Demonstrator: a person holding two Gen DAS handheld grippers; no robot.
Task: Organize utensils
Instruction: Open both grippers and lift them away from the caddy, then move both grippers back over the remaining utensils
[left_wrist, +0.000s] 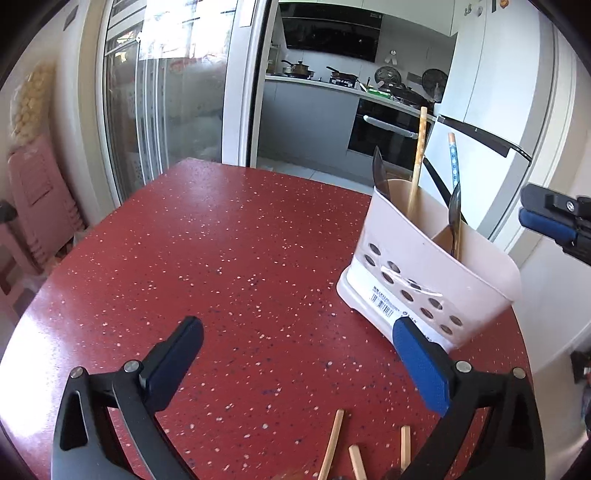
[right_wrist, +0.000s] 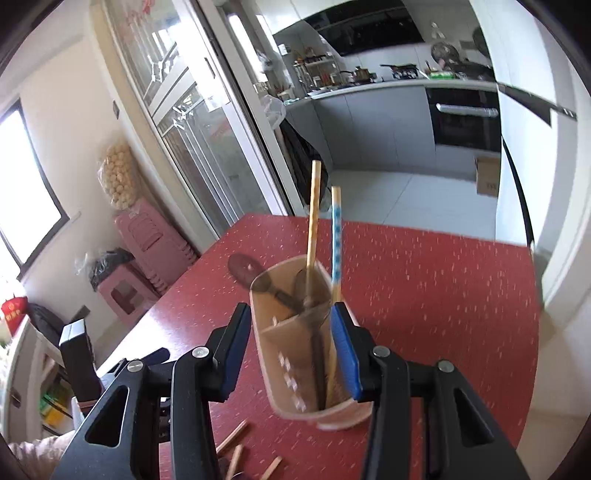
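The left claw (left_wrist: 295, 365) gapes wide and empty over the red worktop (left_wrist: 229, 258), while the right claw (right_wrist: 288, 350) stands partly apart, straddling the holder (right_wrist: 295, 347) with pads seemingly just clear of its walls. That pale plastic holder sits near the worktop's edge holding two chopsticks (right_wrist: 314, 221) and spoons (left_wrist: 455, 210) upright in its compartments. Loose chopsticks (left_wrist: 332, 446) nearby look light, stiff and slippery, best pinched mid-shaft.
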